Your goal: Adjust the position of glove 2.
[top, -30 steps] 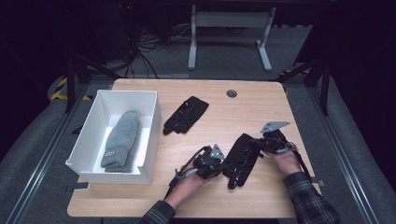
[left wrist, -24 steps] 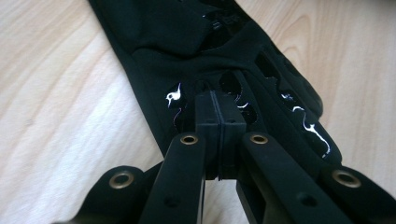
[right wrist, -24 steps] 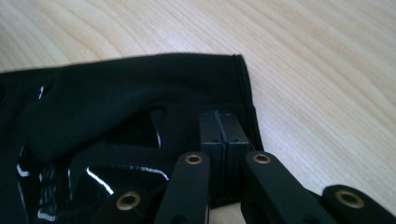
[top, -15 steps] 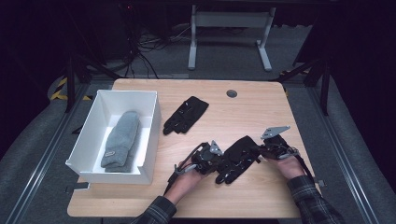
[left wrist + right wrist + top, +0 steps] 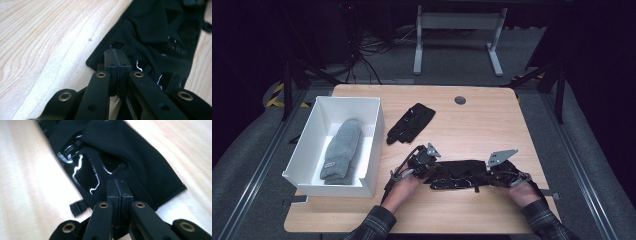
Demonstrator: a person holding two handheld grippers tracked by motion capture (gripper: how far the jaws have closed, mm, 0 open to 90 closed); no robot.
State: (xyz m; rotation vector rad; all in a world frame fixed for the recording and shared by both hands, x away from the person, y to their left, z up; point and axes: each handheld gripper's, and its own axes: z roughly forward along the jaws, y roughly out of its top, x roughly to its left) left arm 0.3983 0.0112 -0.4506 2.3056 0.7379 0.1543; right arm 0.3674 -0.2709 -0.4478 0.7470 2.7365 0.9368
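Left gripper (image 5: 428, 169), right gripper (image 5: 492, 176) clamped on opposite ends of black glove (image 5: 458, 174) right of white box (image 5: 372, 145) (soft, limp, probably light); grip hems.

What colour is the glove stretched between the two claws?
Black, with glossy black patches: the stretched fabric glove shows this best in the right gripper view.

Right claw (image 5: 117, 185) clamped on black glove (image 5: 125, 152); glove flat on wooden table (image 5: 25, 182)

A grey sock (image 5: 341, 150) lies in the white box (image 5: 374, 131); a black glove (image 5: 411, 123) lies beside it.
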